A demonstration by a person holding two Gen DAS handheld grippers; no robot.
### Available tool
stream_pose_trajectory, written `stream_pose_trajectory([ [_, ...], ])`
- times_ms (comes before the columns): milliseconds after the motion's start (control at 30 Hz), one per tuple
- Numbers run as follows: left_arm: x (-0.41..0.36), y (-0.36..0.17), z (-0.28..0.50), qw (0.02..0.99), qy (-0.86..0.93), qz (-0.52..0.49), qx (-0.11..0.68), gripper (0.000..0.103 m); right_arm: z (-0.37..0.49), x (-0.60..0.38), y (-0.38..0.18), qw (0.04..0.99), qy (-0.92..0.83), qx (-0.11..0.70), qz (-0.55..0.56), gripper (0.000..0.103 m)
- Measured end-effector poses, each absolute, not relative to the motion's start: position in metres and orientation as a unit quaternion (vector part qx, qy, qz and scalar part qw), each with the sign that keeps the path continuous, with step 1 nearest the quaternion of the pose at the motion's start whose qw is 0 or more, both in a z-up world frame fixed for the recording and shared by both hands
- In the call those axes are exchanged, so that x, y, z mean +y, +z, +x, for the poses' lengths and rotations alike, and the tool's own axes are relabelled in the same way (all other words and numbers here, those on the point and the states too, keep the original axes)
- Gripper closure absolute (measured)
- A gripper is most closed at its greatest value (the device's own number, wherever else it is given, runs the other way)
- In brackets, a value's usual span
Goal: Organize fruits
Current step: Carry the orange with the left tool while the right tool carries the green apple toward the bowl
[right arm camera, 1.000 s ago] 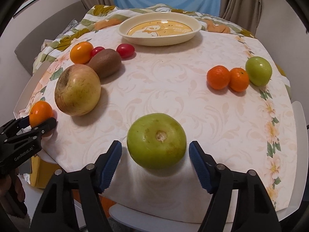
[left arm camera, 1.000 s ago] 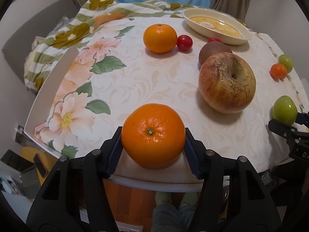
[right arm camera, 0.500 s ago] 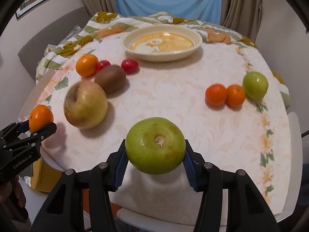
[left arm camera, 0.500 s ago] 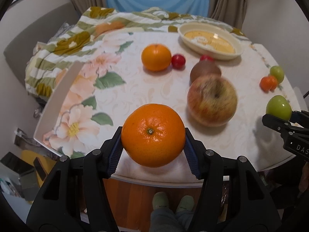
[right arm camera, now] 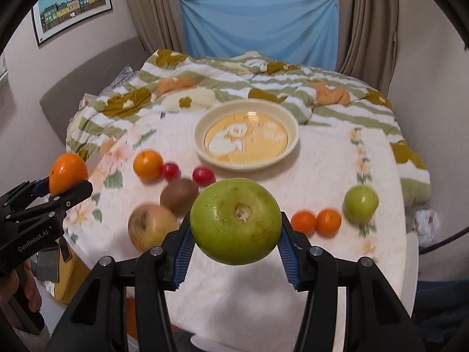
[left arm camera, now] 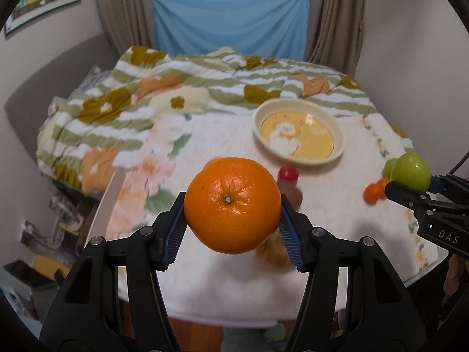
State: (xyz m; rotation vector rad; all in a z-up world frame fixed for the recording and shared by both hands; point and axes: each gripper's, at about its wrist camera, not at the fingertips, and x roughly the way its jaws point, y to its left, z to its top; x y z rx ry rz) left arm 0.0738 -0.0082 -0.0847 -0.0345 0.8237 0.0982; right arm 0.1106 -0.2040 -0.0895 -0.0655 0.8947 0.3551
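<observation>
Your left gripper (left arm camera: 233, 228) holds the orange (left arm camera: 232, 205) between its fingers; your right gripper (right arm camera: 236, 243) grips the green apple (right arm camera: 236, 224) — both lifted off the counter (right arm camera: 322, 170). The dish (right arm camera: 246, 133) lies straight ahead beyond the right fingers — nearer that hand.

My left gripper (left arm camera: 233, 226) points downward over the table, its blue pads pressed against both sides of an orange (left arm camera: 232, 205). My right gripper (right arm camera: 236, 236) angles down alongside it, clamped the same way on a green fruit (right arm camera: 236, 224).
</observation>
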Motion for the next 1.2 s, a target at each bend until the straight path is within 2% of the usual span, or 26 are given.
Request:
stream_pose_trajectory([
  [233,-0.012,-0.072,0.14,0.917,-0.002,-0.005,0.399,0.037,0.148,-0.205,-0.076,0.893,0.149,0.425,-0.014,0.054],
  [500,-0.022,-0.083,0.233,0.908,-0.071,0.016,0.412,0.037,0.203,-0.205,-0.075,0.896,0.103,0.431,0.008,0.054],
  [800,-0.044,-0.121,0.323,0.885,-0.155,0.049,0.437,0.037,0.25,-0.212,-0.095,0.893,0.043,0.447,0.041,0.054],
  [1200,-0.069,-0.17,0.379,0.856,-0.207,0.105,0.461,0.037,0.282,-0.216,-0.12,0.883,-0.005,0.466,0.064,0.054],
])
